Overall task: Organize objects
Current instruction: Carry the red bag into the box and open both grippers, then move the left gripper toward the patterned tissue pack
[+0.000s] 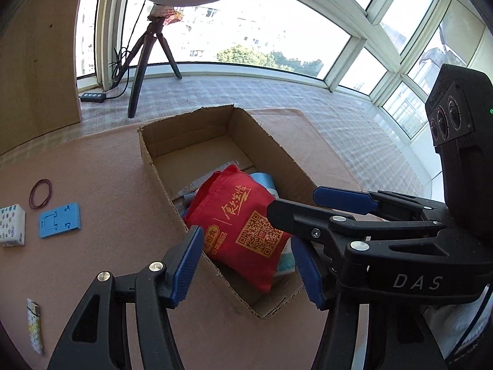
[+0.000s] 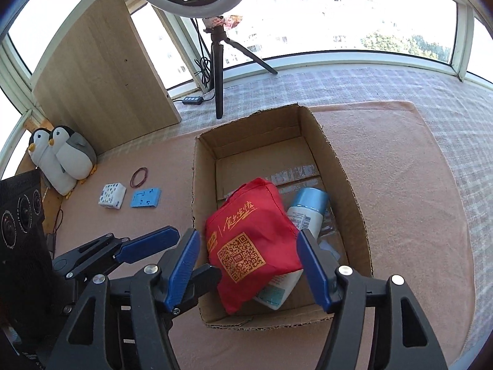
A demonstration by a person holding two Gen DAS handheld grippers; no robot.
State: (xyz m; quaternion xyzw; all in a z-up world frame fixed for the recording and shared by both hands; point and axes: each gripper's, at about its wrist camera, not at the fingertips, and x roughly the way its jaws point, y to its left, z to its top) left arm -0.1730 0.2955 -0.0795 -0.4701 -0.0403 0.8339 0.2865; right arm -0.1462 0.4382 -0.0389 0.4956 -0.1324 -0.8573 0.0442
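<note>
The red bag point(image 2: 251, 243) lies inside the cardboard box point(image 2: 354, 191), over a blue-capped bottle point(image 2: 308, 209), perhaps resting on it. Both the right gripper point(image 2: 248, 265) and left gripper point(image 1: 246, 262) hover above with jaws wide, empty. On the pink mat point(image 1: 101, 169) lie a blue holder point(image 1: 60, 220), rubber band point(image 1: 40, 193) and tissue pack point(image 1: 11, 225).

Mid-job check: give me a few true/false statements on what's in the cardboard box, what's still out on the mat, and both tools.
1. The red bag lies inside the cardboard box. True.
2. The blue phone stand is in the box. False: it lies on the pink mat, left of the box.
3. The left tool grips the bag. False: it is open and holds nothing.
4. The right tool is open. True.
5. The rubber band lies outside the box. True.
</note>
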